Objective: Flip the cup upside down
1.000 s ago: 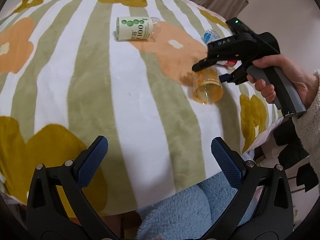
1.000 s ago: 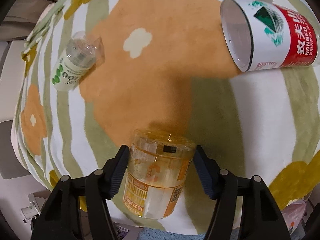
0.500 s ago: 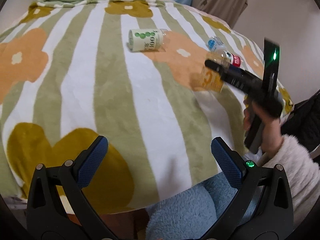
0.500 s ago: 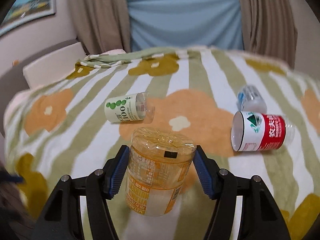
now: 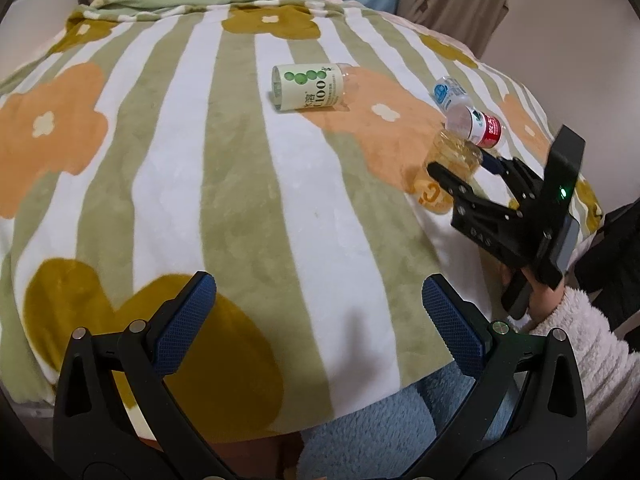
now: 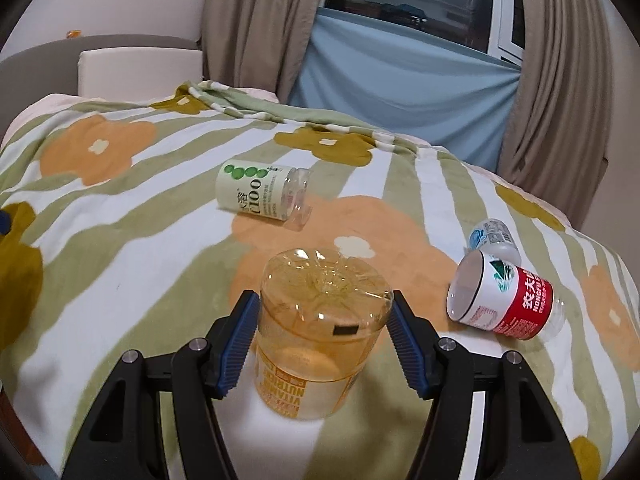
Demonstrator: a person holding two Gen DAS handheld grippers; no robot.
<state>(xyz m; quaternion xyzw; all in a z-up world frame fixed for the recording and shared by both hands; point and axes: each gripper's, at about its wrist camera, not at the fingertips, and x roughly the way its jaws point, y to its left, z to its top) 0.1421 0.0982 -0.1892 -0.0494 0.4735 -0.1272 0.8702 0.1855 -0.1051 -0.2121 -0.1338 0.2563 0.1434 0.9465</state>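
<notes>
The orange see-through cup point(image 6: 320, 332) stands upside down on the striped flower blanket point(image 6: 120, 248), base up, mouth down. My right gripper point(image 6: 322, 340) stands around its upper part; both blue pads lie against or very near its sides, and I cannot tell if they still press it. In the left wrist view the cup point(image 5: 448, 172) shows at the right with the right gripper point(image 5: 464, 164) on it. My left gripper point(image 5: 316, 324) is open and empty, low over the blanket's near edge.
Three other cut-bottle cups lie on their sides: a green-dotted one point(image 6: 262, 194) behind, a red and white one point(image 6: 504, 304) to the right, a blue-labelled one point(image 6: 494, 238) beyond it. Curtains and a window stand behind. Blue fleece point(image 5: 380, 432) hangs below the near edge.
My right gripper has turned the orange cup from tilted above the blanket to base up, and lowered it onto the blanket. The left gripper has stayed open and drawn back a little.
</notes>
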